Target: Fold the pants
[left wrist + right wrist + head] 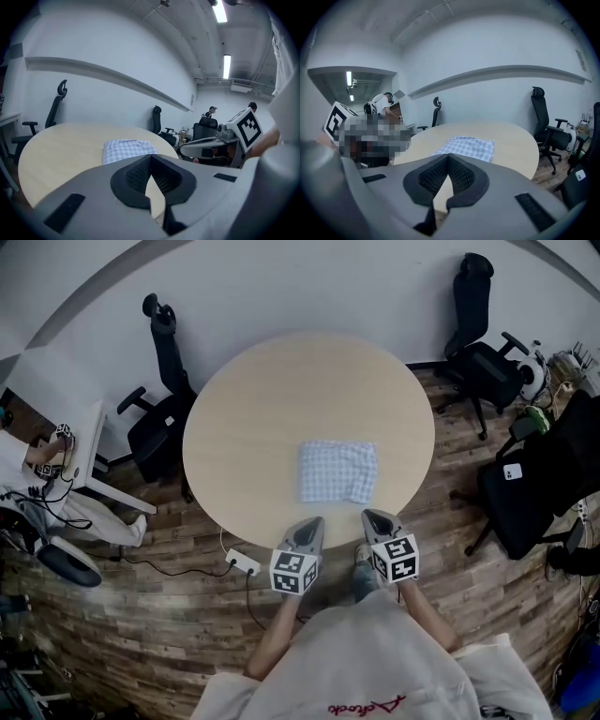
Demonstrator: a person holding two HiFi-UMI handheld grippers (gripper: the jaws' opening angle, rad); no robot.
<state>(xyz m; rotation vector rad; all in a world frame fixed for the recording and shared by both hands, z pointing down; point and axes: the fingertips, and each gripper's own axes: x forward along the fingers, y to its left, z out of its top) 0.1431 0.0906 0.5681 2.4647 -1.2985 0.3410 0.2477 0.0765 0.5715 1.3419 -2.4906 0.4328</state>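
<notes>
pants (337, 471): folded bundle, waist and legs indistinct | left gripper (313, 523), right gripper (373, 517): jaws together, empty | round table (272, 399), wood floor (178, 624), chairs (161, 423) far

the round table (253, 409) is the landmark. its pale top lies open on the far, left and right sides of the folded pants (337, 471), which sit toward the table's near edge, a little right of centre. a narrow strip of open top runs between the pants and that edge, where the left gripper (314, 521) and right gripper (371, 517) hang side by side at the rim, jaws closed. a black office chair (159, 418) stands close against the table's far-left rim. a second black chair (483, 352) stands off the far-right rim, and a third chair (534, 474) well off the right side. a white power strip (244, 563) lies on the floor by the near-left rim.
</notes>
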